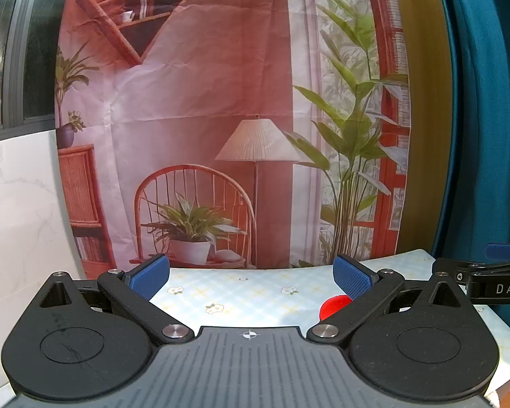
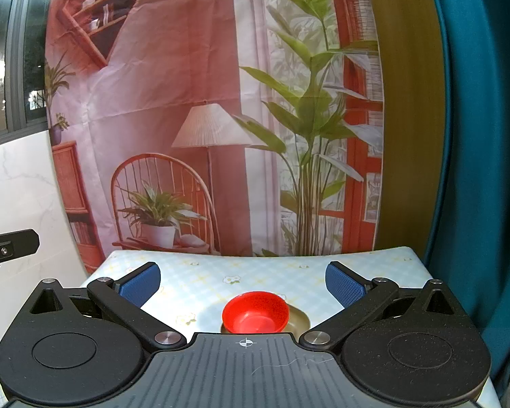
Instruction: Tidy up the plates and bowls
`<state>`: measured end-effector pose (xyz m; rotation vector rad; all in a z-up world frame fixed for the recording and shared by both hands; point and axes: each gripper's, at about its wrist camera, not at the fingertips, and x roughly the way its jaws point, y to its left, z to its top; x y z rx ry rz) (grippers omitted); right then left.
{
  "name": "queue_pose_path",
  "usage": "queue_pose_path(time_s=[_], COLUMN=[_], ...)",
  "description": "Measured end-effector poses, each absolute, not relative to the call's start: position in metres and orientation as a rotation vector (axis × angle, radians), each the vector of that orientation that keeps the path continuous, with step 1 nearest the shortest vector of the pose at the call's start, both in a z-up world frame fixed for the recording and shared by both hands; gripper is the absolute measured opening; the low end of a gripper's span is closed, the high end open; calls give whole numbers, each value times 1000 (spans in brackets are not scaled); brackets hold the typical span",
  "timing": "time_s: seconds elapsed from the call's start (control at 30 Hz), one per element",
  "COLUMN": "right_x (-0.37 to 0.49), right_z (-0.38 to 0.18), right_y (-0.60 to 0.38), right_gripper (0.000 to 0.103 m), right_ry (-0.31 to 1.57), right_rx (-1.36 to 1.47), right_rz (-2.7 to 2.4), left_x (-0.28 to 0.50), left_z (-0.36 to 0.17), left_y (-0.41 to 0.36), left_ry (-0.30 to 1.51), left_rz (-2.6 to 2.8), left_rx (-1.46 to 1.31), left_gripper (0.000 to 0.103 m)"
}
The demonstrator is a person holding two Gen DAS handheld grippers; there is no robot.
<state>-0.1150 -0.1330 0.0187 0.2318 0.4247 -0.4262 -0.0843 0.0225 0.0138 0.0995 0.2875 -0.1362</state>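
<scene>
A red bowl (image 2: 255,312) sits in a pale shallow plate (image 2: 301,319) on the table (image 2: 289,273), which wears a blue-checked cloth with small flowers; it lies just ahead of the right gripper (image 2: 243,284) and between its widely parted, empty fingers. The left gripper (image 1: 251,277), equally spread and holding nothing, hovers beside it over bare cloth. A printed room-scene backdrop (image 2: 187,102) hangs along the table's far edge, with a teal curtain (image 2: 486,136) close on the right and a marble-look wall (image 2: 17,187) left.

Floral checked tablecloth (image 2: 255,272), printed room backdrop (image 2: 187,102), teal curtain (image 2: 486,136), marble wall panel (image 1: 20,204)
</scene>
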Motion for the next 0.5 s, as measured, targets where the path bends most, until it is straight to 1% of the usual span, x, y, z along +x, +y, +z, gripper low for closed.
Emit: queue_pose_path(time_s=[0.5], right_x=[-115], right_z=[19], right_y=[-133], right_gripper=[103], right_ry=[425], right_rx=[232], right_rz=[-426], left_x=[-84], left_z=[15], left_y=[27], left_ry=[287], left_rz=[-137], left_rx=[96], left_gripper=[103])
